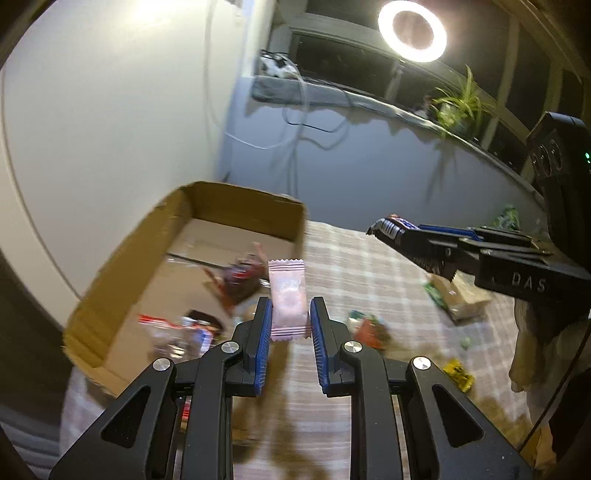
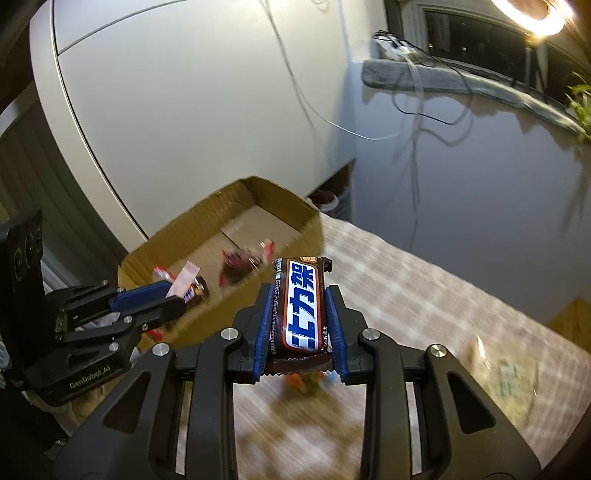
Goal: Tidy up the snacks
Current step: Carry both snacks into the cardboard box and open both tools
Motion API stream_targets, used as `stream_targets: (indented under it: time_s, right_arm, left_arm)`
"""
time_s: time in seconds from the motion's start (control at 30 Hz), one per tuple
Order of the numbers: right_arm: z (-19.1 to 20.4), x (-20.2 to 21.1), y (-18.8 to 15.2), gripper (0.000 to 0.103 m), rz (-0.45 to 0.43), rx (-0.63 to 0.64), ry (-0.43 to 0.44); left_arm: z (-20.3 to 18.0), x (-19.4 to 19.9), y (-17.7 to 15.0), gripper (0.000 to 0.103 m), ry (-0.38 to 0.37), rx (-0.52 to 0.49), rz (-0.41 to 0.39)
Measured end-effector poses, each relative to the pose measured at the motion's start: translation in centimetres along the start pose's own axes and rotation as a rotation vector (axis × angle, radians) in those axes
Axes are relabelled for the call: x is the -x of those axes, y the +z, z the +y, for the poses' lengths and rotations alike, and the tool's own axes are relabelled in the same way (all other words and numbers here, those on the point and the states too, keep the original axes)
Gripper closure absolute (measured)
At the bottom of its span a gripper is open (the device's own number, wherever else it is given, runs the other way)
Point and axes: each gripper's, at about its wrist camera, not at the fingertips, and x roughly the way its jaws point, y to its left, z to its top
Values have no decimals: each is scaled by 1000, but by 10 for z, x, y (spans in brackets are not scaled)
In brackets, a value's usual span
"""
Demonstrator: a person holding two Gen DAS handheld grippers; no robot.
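My left gripper (image 1: 289, 314) is shut on a small pink candy packet (image 1: 287, 295), held above the checked tablecloth just right of an open cardboard box (image 1: 122, 273). My right gripper (image 2: 300, 314) is shut on a brown chocolate bar (image 2: 301, 306) with blue and white lettering, held above the table to the right of the box (image 2: 207, 325). The right gripper (image 1: 406, 240) also shows at the right of the left wrist view. The left gripper (image 2: 162, 295) with the pink packet (image 2: 183, 284) shows at the left of the right wrist view. Several wrapped snacks (image 1: 236, 277) lie inside the box.
Loose snacks lie on the tablecloth: an orange and green packet (image 1: 369, 328), a tan and green packet (image 1: 458, 299), a small yellow one (image 1: 458, 373). A white wall and a cabinet stand behind the box. A ring light (image 1: 412, 31), cables and a plant (image 1: 458, 103) are on the window ledge.
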Motion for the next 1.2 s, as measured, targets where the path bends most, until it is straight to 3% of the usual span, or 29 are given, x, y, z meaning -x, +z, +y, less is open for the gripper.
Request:
stream_targets:
  time_s: [0.4,0.7,1.0,1.03,1.1,1.13,1.2]
  right_arm:
    - [35,-74,47,74,42,63,45]
    - [45,-117,57,74,97,74,61]
    - [43,-130,58,72,116,82,58]
    - [42,-129,58,68,116,81,58]
    - [41,-125,59,35,104,80,51]
    - [40,-121,59,30,89,79,42]
    - [39,-115,61,25,74,77,37]
  left_arm:
    - [61,-2,8,83,77,82,-8]
    - [75,-10,9,83,84,107,7]
    - [78,-12,11,81,97,129,15]
    - [78,-12,10,75,96,129,15]
    - [77,-11,10,63,101,126,14]
    - [76,-11,10,58,101,125,12]
    - [75,-10,10,57,101,123,7]
